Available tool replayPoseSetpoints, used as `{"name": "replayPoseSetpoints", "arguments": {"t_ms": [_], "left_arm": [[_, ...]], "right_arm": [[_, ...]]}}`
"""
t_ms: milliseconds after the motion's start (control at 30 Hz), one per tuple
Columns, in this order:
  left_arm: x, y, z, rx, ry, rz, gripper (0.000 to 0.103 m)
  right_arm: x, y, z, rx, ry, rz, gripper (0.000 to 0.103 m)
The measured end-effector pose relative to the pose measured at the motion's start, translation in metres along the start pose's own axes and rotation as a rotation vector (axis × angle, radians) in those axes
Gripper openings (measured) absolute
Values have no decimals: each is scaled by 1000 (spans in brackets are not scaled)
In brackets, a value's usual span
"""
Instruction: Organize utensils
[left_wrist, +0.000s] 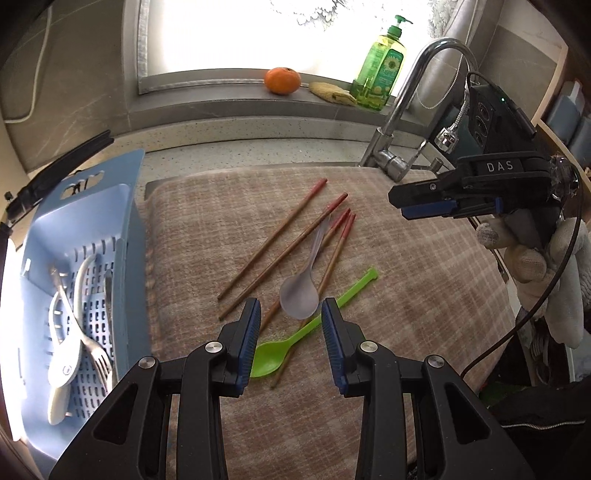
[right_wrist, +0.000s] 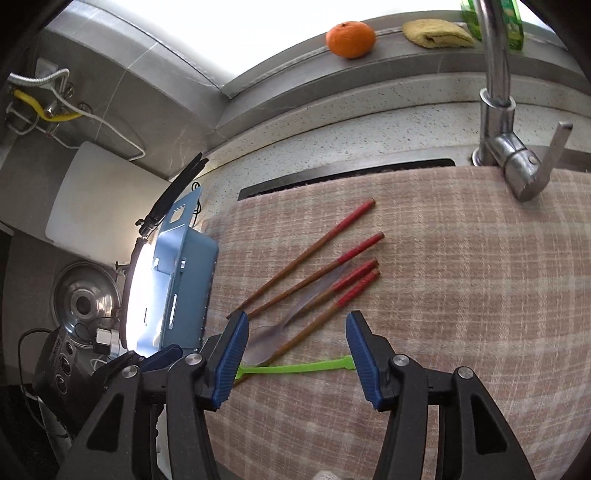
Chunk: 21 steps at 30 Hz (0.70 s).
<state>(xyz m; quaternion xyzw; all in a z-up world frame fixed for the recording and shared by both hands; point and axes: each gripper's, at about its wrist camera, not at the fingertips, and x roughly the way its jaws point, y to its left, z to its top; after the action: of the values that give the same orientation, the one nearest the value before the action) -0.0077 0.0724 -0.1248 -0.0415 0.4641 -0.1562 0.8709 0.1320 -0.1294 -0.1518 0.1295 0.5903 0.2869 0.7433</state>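
Here the left tool (left_wrist: 290, 317), part open and empty, hovers just over the grey spoon (left_wrist: 300, 291), whose handle runs up and right across the chopsticks (left_wrist: 284, 254) on the cloth (left_wrist: 406, 277). The right tool (right_wrist: 295, 350), wider and empty, hangs above the green spoon (right_wrist: 295, 368). The basket (left_wrist: 122, 206) lies left.

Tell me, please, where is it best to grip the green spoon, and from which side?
Probably grip the green spoon on its free upper handle near the flat end, coming from above with the jaws across the handle. The clear spoon lies over its lower handle, beside the bowl.
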Motion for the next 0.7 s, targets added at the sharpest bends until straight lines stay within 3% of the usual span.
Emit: {"name": "replayPoseSetpoints", "arguments": {"t_ms": [267,500,700], "left_arm": [[15,-3,16,35,36,14,32],[26,-2,34,47,48,15,32],[36,-3,45,73,71,24,32]], "right_arm": [[11,-19,-6,75,26,44,50],[20,-32,1,175,41,101,28],[30,-35,8,234,64,143,23]]}}
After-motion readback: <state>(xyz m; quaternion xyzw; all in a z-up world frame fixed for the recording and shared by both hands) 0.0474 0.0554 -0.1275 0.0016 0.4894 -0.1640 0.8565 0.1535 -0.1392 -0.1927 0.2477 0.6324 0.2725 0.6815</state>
